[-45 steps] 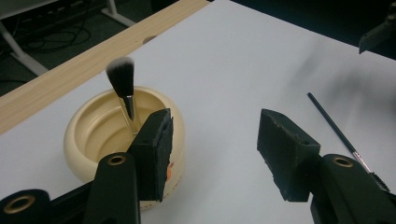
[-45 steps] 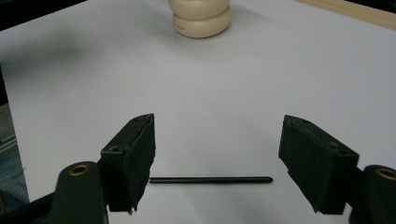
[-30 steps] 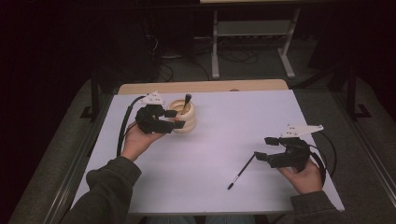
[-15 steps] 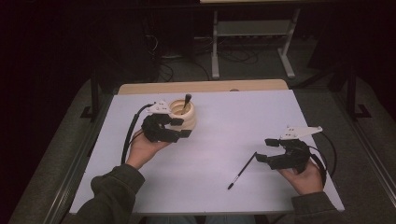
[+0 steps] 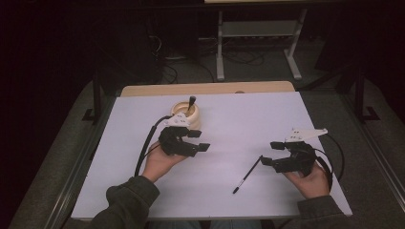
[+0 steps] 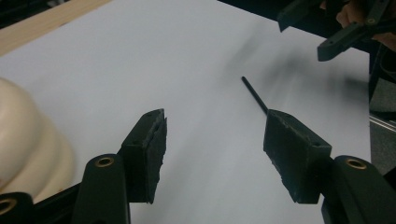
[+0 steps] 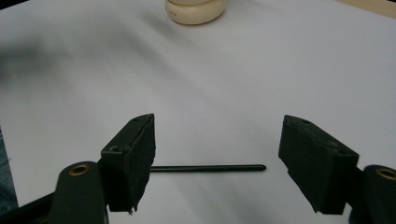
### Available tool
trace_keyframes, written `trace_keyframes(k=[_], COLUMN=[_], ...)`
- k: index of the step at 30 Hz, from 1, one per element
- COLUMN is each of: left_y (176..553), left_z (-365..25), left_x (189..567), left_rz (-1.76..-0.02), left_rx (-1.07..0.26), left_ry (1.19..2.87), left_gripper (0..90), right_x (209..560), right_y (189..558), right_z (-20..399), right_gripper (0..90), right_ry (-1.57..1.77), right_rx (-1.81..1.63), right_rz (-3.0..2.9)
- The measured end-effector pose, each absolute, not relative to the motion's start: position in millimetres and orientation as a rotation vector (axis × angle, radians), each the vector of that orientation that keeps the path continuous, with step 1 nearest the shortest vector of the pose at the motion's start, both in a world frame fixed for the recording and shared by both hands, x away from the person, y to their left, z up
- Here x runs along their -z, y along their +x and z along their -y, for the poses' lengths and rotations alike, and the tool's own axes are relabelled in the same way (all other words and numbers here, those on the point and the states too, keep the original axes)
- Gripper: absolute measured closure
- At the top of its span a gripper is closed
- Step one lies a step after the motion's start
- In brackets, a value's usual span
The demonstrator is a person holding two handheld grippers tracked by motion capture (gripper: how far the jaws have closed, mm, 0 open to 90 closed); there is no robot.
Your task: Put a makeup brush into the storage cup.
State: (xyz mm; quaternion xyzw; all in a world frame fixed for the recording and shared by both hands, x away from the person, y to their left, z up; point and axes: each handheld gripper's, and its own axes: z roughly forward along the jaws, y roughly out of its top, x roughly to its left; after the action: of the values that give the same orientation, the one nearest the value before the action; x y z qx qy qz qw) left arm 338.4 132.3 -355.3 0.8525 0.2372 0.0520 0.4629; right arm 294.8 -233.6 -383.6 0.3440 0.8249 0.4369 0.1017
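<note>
A dim lab or recording room set up for handling trials. A work table (image 5: 119,191) covered with a plain white sheet (image 5: 248,119) sits lit in the middle, everything around it dark. At twelve o'clock, cables (image 5: 167,71) lie tangled on the grey floor (image 5: 267,67) beside the white metal legs of a stand (image 5: 219,52).
</note>
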Motion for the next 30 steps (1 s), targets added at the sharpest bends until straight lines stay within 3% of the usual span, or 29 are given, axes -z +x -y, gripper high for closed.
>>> trace_keyframes(k=[30], left_y=[306], left_z=[-62], left_x=[393], left_rz=[-0.529], left_rx=[-0.024], left_ry=[2.161], left_gripper=[42.5], right_x=[385], right_y=[301], right_z=[232], right_gripper=[25.8], right_ry=[1.083], right_rx=[-1.242], right_rz=[-2.387])
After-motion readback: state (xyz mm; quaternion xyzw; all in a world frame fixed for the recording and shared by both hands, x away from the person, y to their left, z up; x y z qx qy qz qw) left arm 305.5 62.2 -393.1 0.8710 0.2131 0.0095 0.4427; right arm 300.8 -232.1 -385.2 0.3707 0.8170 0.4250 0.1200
